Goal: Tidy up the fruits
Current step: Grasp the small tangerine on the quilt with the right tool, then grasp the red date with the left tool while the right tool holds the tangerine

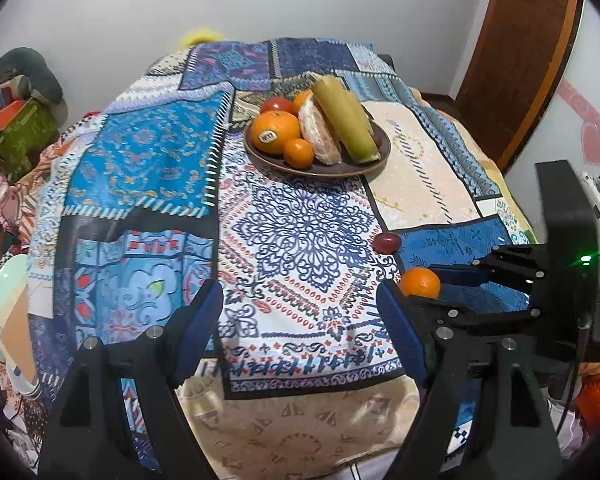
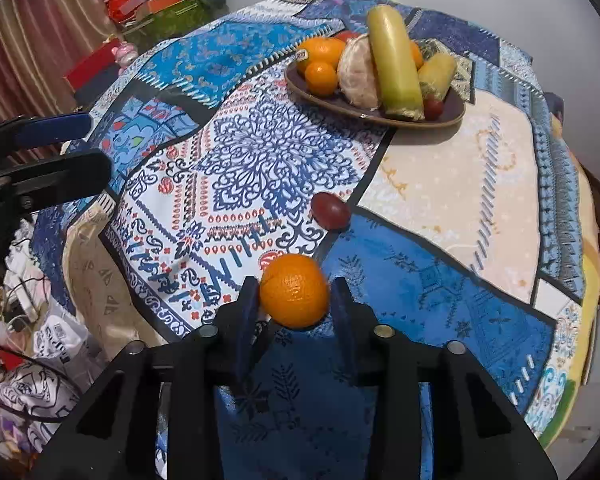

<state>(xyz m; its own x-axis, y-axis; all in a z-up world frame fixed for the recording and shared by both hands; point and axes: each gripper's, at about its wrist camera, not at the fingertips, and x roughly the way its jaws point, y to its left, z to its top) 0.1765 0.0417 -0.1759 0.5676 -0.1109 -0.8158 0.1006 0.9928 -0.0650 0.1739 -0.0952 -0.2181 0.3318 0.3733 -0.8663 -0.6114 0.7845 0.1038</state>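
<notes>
While the left gripper [image 1: 300,316] hangs wide apart over the patterned tabletop [image 1: 300,240], the small orange [image 1: 420,282] lies near the front edge. From the right wrist, the right gripper [image 2: 294,300] brackets the orange [image 2: 294,290] — whether its pads press I cannot tell. Round, firm, light, likely to roll — best held across the middle.

The left gripper [image 1: 300,312] hangs open, tilted down; the right gripper [image 2: 294,300] stands narrowed around an orange [image 2: 294,291].
</notes>
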